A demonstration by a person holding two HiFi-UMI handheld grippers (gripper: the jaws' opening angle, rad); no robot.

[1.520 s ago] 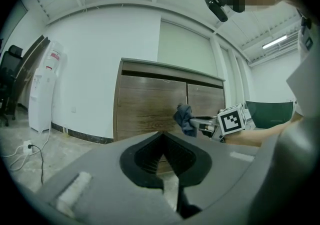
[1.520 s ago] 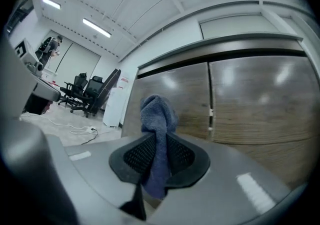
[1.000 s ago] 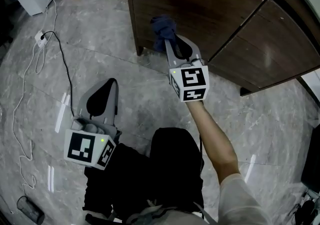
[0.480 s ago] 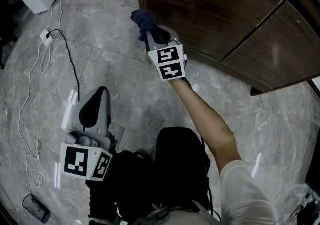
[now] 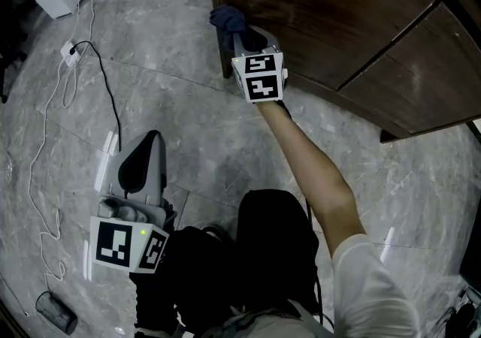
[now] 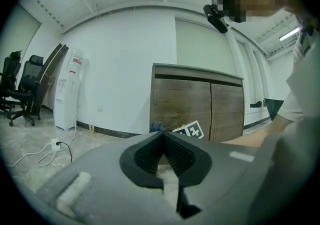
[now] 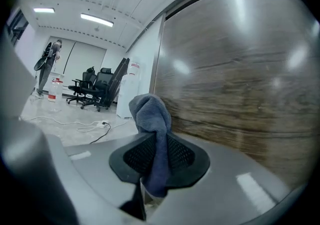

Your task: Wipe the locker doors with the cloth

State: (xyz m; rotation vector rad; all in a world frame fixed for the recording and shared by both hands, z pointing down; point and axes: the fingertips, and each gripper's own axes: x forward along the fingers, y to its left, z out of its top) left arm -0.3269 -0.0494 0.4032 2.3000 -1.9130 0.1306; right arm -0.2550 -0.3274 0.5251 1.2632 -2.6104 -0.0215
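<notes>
Right gripper (image 5: 240,42) is clamped tight on the blue cloth (image 5: 228,19), and it has just swept left and down across the left locker door (image 5: 316,6). The cloth now sits at that door's left edge, low near the floor (image 5: 188,104). That stroke looks spent, and the right door (image 5: 421,73) probably still needs wiping. Left gripper (image 5: 150,141) hangs back, jaws together and empty.
</notes>
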